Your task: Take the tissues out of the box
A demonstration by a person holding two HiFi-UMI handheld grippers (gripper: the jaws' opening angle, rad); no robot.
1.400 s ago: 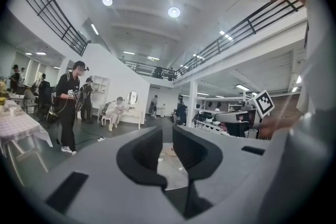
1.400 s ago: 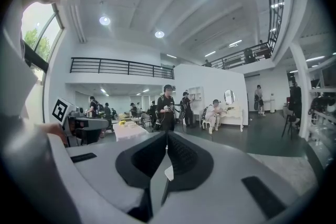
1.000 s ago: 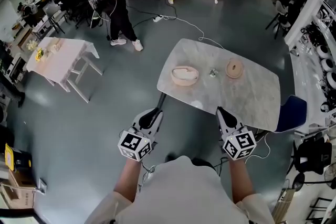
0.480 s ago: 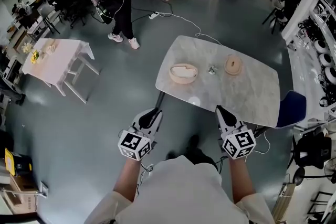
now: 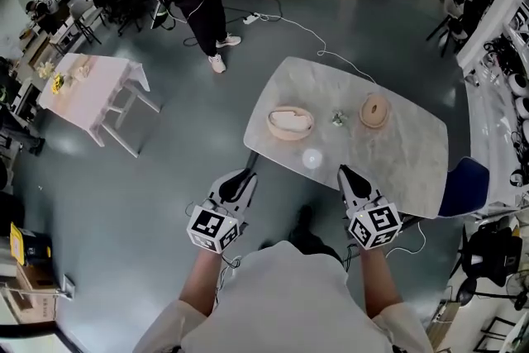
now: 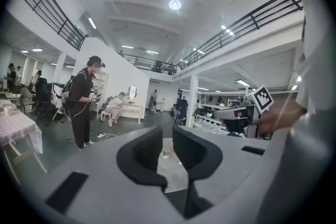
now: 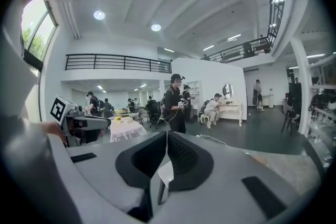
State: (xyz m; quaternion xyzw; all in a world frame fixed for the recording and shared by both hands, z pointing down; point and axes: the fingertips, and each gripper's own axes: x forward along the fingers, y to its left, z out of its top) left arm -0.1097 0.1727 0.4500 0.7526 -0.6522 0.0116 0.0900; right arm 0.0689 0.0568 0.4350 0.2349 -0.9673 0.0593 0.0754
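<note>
Oval wooden box on left part of marble table: pale rim, white tissue filling open top. Round wooden container to its right, dark centre hole, contents unreadable. Small object between them, too small to name. Left gripper: fingers slightly spread, empty. Right gripper: fingers pressed together, empty. Both by table's near edge, well apart from box.

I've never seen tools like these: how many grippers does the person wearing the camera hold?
2. The left gripper is left of centre in the head view, the right gripper right of centre, side by side by the table. None seem hidden.
</note>
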